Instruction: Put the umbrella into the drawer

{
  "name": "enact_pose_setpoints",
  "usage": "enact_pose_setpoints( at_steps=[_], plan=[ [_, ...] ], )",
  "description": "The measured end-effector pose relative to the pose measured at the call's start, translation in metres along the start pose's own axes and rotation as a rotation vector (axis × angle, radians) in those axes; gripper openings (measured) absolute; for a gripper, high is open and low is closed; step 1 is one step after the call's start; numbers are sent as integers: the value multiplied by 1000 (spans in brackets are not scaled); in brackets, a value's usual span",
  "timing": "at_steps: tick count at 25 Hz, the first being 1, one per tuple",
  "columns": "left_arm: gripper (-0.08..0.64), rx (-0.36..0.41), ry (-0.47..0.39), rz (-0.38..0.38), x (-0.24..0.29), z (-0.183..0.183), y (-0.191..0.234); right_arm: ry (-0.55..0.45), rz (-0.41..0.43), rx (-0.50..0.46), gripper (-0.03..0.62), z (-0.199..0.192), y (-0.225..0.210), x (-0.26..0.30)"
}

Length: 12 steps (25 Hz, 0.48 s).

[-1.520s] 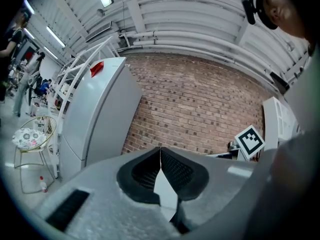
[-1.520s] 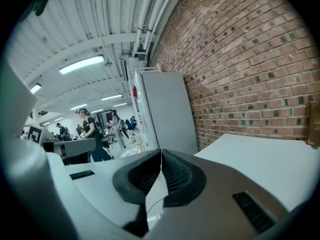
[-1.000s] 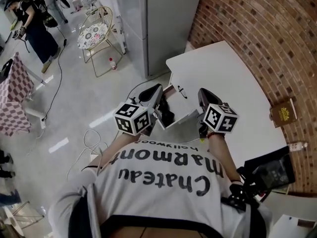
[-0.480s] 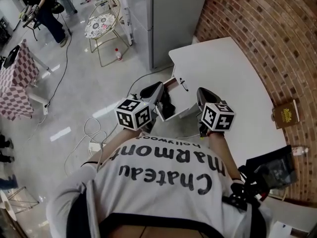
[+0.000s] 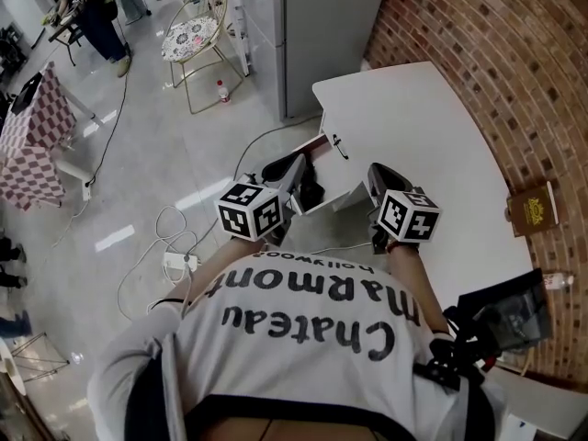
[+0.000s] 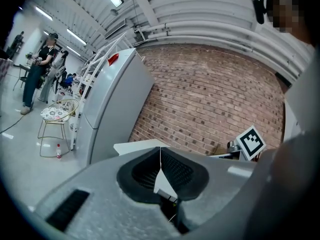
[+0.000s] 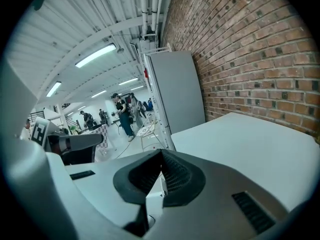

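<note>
Tongs of left gripper (image 6: 160, 151) pressed shut tip to tip, gripping nothing; tongs of right gripper (image 7: 161, 153) equally shut and empty.

Seen from the head view, far left at nine o'clock: checked cloth (image 5: 32, 150) draped over a stand. At eleven o'clock: wire chair (image 5: 197, 44) with patterned seat, small bottle (image 5: 220, 90) on the grey floor (image 5: 156, 173) beside it. Lower, at eight o'clock: power strip (image 5: 176, 263) with looped white cable (image 5: 161, 237).

Near centre: left gripper low, pointing toward twelve o'clock, just left of the open drawer (image 5: 335, 186). Dark folded umbrella (image 5: 310, 191) lying inside the drawer, at three o'clock of the left gripper and gripped by neither pair of tongs. Straight up at twelve o'clock: tall grey cabinet (image 5: 322, 26), beside the white table (image 5: 413, 118).

At three o'clock of the drawer: right gripper, at the table's near edge, also pointing toward twelve. Farther right, at three o'clock on the table: brown box (image 5: 530, 208). Beyond it, brick wall (image 5: 514, 62) along the right side.
</note>
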<state>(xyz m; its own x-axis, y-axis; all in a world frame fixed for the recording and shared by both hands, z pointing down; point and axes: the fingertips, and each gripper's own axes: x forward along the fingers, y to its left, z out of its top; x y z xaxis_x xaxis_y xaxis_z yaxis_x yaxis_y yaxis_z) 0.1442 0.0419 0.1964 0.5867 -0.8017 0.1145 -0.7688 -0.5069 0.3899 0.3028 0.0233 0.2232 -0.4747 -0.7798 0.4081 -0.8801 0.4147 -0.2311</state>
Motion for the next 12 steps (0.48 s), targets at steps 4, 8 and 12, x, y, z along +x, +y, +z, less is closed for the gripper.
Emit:
enact_pose_setpoints(
  at_steps=[4,8,12],
  plan=[
    [17,-4,8,11,-4,-10,-4,10,-1,10,14,-10,-6,-3],
    [17,-7,12,23,-7,-16,-6,17,2,11,14,-15,-8,-5],
    [17,-7,13,27,-6,-19,-6,23,10,15,14,-20,-8,-5]
  ],
)
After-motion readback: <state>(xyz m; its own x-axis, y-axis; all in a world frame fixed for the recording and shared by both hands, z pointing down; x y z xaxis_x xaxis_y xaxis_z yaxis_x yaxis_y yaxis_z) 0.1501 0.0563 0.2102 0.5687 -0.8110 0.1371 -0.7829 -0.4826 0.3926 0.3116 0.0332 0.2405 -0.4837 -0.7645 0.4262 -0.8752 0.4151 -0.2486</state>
